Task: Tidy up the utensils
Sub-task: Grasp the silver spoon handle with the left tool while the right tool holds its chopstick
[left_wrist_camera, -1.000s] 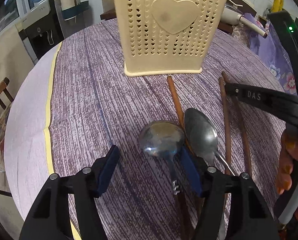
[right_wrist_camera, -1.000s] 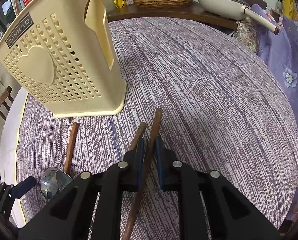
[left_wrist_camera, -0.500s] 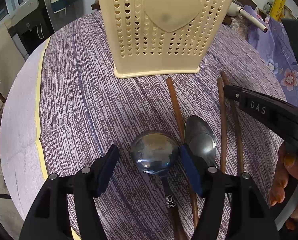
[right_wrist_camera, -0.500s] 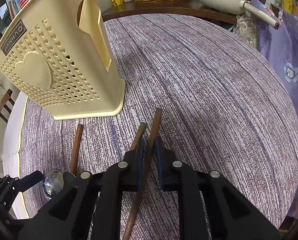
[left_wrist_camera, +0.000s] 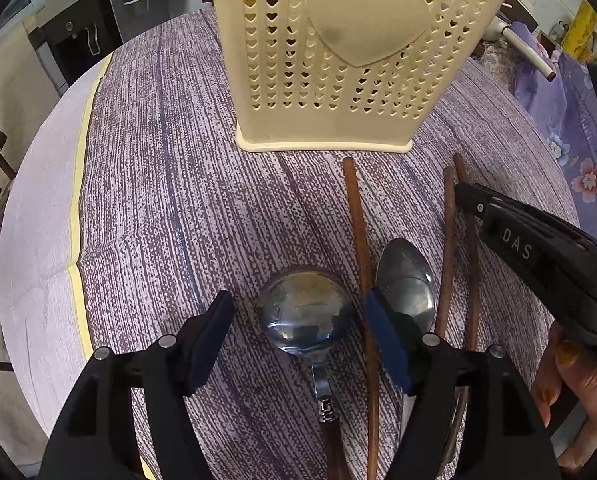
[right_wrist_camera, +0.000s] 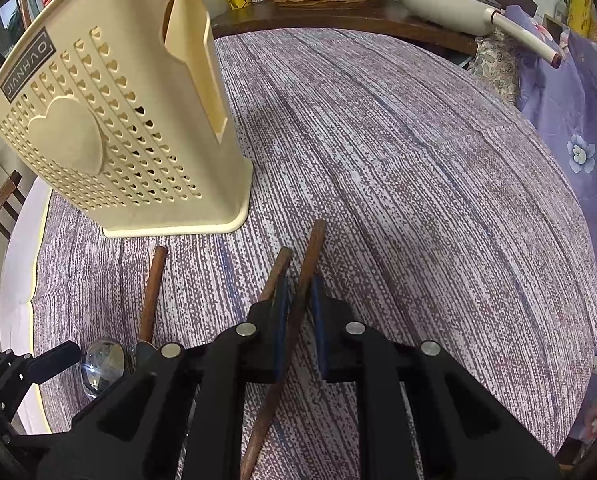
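Over the last second, drew the left tongs in nearer over the round-bowled spoon, spread either side of its bowl without touching, oval spoon just right of them, loose chopstick between. Kept the right tongs unmoved, pinching one chopstick, its partner just left. Left the cream utensil holder upright at the far side of the counter, apparently unfilled. Judged a spoon grasp next.

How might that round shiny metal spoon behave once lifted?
The round shiny metal spoon looks rigid, so probably no bending. Its polished bowl may slip between the left gripper fingers. The heavy-looking bowl could tip it downward.
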Demonstrator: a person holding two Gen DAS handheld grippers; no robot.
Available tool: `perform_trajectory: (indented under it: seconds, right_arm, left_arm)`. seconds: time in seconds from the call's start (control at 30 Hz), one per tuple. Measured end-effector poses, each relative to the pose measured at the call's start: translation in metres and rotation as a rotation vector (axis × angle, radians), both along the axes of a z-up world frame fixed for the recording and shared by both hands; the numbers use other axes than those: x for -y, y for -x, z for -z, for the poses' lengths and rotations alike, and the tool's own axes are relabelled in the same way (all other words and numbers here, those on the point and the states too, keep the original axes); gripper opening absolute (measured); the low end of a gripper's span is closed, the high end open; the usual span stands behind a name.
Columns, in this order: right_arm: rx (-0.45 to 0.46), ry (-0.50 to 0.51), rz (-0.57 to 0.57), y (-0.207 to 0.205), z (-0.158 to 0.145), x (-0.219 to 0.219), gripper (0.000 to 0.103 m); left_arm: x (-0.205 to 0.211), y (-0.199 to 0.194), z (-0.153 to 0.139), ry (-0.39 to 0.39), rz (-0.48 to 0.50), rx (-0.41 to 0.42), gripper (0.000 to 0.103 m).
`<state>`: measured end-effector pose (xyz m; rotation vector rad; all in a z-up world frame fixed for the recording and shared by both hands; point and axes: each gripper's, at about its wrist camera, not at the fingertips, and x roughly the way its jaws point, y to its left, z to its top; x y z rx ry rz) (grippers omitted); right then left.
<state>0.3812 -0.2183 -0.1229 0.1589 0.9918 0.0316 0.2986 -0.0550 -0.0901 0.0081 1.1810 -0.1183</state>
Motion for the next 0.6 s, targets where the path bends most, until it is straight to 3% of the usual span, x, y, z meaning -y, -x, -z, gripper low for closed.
perform_trajectory:
  seconds: [0.1, 0.37, 0.47, 0.6]
  right_arm:
    - [0.003, -0.009, -0.006, 0.001, 0.0, 0.003, 0.013]
    - [0.005, -0.007, -0.005, 0.0, 0.001, 0.003, 0.013]
    - [0.001, -0.006, -0.007, -0.001, 0.002, 0.002, 0.013]
    - [-0.004, 0.007, -0.003, -0.003, 0.001, -0.001, 0.013]
  left_arm:
    - [-0.003, 0.003, -0.001, -0.018, -0.01, 0.008, 0.056]
    - [-0.003, -0.004, -0.002, -0.007, -0.031, -0.017, 0.057]
    - [0.005, -0.006, 0.0, -0.037, -0.007, -0.034, 0.063]
    - [0.009, -0.004, 0.001, -0.06, -0.011, -0.017, 0.064]
